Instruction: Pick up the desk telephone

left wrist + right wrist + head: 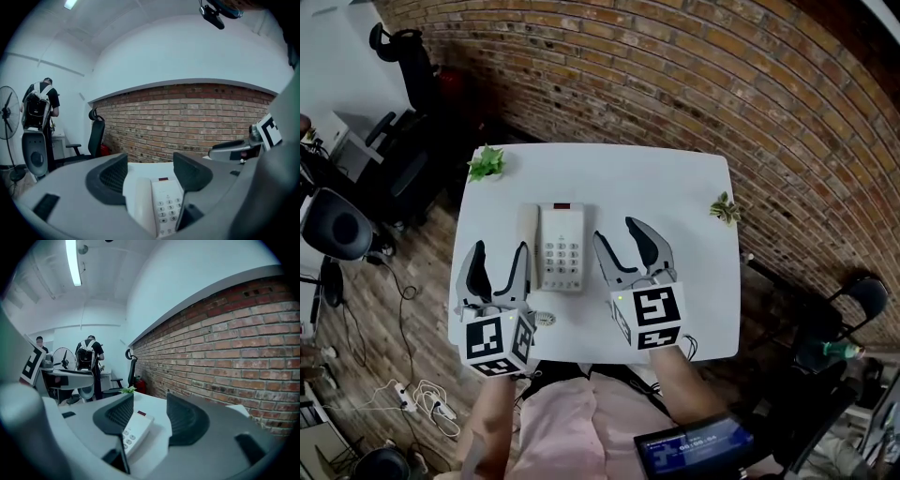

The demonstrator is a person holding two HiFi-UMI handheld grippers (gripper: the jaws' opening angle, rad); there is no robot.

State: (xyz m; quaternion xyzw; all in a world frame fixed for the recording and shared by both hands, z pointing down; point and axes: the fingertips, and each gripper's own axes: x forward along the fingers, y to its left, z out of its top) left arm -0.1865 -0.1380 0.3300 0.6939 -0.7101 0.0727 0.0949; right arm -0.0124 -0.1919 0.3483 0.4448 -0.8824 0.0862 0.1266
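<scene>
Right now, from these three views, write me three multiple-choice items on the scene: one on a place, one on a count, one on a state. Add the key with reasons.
1. Where does the desk telephone lie on the table?
A. between the left gripper and the right gripper
B. against the right edge
C. at the far left corner

2. How many potted plants stand on the table?
A. one
B. two
C. four

3. How do the left gripper's jaws stand?
A. clamped on the handset
B. apart, gripping nothing
C. shut and empty

Key:
1 A: the head view shows the phone flanked by both grippers.
2 B: one stands at the far left corner, another by the right edge.
3 B: the left gripper view shows the pads apart, off the phone.
</scene>
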